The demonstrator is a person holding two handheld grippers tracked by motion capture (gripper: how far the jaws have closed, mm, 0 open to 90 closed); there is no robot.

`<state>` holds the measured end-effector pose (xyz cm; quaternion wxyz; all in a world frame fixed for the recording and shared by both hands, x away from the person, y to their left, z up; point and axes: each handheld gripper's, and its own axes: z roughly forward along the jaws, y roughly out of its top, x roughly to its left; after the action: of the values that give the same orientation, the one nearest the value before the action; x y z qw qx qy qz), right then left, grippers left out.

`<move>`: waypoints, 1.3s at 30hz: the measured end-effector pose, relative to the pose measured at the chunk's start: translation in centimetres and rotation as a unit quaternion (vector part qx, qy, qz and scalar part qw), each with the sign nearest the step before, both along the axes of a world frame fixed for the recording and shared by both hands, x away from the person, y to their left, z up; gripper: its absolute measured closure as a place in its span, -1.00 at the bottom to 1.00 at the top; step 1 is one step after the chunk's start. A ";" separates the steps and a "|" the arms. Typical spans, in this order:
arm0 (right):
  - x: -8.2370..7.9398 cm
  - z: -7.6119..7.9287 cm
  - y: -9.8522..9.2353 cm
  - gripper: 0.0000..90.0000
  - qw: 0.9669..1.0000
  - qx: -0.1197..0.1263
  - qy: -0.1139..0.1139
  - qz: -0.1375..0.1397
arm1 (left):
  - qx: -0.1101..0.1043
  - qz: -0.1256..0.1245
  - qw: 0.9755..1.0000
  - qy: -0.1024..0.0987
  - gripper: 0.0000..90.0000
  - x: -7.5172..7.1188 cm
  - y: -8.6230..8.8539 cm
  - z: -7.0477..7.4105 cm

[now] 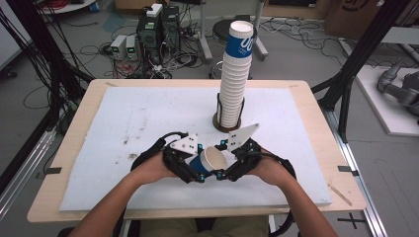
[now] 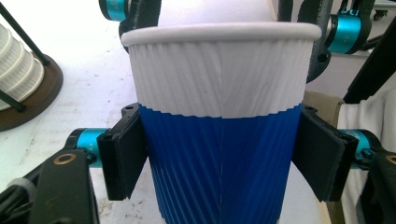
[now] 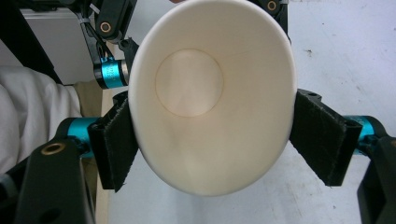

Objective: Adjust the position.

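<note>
My left fingers (image 2: 122, 158) clamp the blue-and-white ribbed paper cup (image 2: 219, 130) at its blue band; my right fingers (image 3: 116, 142) squeeze its rim oval. It lies tilted between both grippers, mouth toward the right, empty, above the white table (image 1: 123, 123). The tall cup stack (image 1: 233, 79) stands just beyond.
</note>
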<state>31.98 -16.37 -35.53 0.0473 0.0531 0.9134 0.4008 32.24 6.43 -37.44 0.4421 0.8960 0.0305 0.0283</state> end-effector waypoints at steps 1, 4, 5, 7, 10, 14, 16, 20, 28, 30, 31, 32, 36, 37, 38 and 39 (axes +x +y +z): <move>0.0 0.0 0.0 -0.51 1.000 -0.001 -0.001 0.000 | 0.002 -0.001 1.000 0.001 -0.44 0.0 0.0 0.0; 0.0 -0.1 0.0 -0.51 1.000 -0.004 0.000 0.002 | 0.004 -0.003 1.000 0.003 -0.43 0.0 -0.1 -0.1; 0.0 -0.1 0.0 -0.51 1.000 -0.004 0.001 0.003 | 0.004 -0.004 1.000 0.005 -0.42 0.0 -0.1 -0.1; 0.0 -0.1 0.0 -0.52 1.000 -0.003 0.003 0.003 | 0.002 -0.004 1.000 0.006 -0.42 0.0 -0.1 -0.1; 0.1 -0.1 -0.1 -0.55 1.000 0.006 0.009 0.001 | -0.006 -0.002 1.000 0.010 -0.43 0.1 0.1 0.0; 0.1 0.2 -0.4 -0.57 0.999 0.031 0.011 -0.002 | -0.035 -0.002 0.999 0.021 -0.43 0.2 0.6 0.1; 0.1 0.4 -0.5 -0.56 0.999 0.044 0.015 0.000 | -0.045 0.000 0.999 0.027 -0.43 0.2 0.7 0.2; 0.2 0.7 -0.9 -0.56 0.998 0.060 0.014 -0.004 | -0.052 0.003 0.998 0.032 -0.43 0.4 1.0 0.2; 0.4 1.8 -3.3 -0.56 0.992 0.120 0.009 -0.038 | -0.119 0.058 0.991 0.035 -0.44 0.6 2.8 -0.5; 0.4 1.8 -4.1 -0.56 0.990 0.132 0.004 -0.055 | -0.162 0.092 0.982 0.023 -0.46 0.7 3.7 -0.2; 0.5 1.7 -4.6 -0.56 0.988 0.138 -0.003 -0.066 | -0.176 0.101 0.979 0.016 -0.46 0.8 4.1 -0.1; 0.5 1.6 -5.0 -0.56 0.987 0.140 -0.005 -0.076 | -0.192 0.114 0.975 0.013 -0.46 0.8 4.4 0.0; 0.6 1.1 -6.4 -0.56 0.982 0.139 -0.021 -0.124 | -0.220 0.144 0.965 -0.006 -0.46 1.0 5.4 0.4; 0.7 0.9 -6.8 -0.56 0.981 0.137 -0.026 -0.137 | -0.223 0.148 0.963 -0.010 -0.46 1.0 5.6 0.5; 0.7 0.7 -7.2 -0.56 0.979 0.138 -0.028 -0.149 | -0.226 0.155 0.962 -0.013 -0.46 1.1 5.7 0.5; 0.8 0.5 -7.6 -0.56 0.976 0.141 -0.032 -0.164 | -0.229 0.160 0.960 -0.017 -0.46 1.1 5.9 0.5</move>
<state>32.76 -24.01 -35.06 0.1336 0.1950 0.8247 0.5139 33.37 12.33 -36.90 0.6259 0.7534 0.1717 0.1058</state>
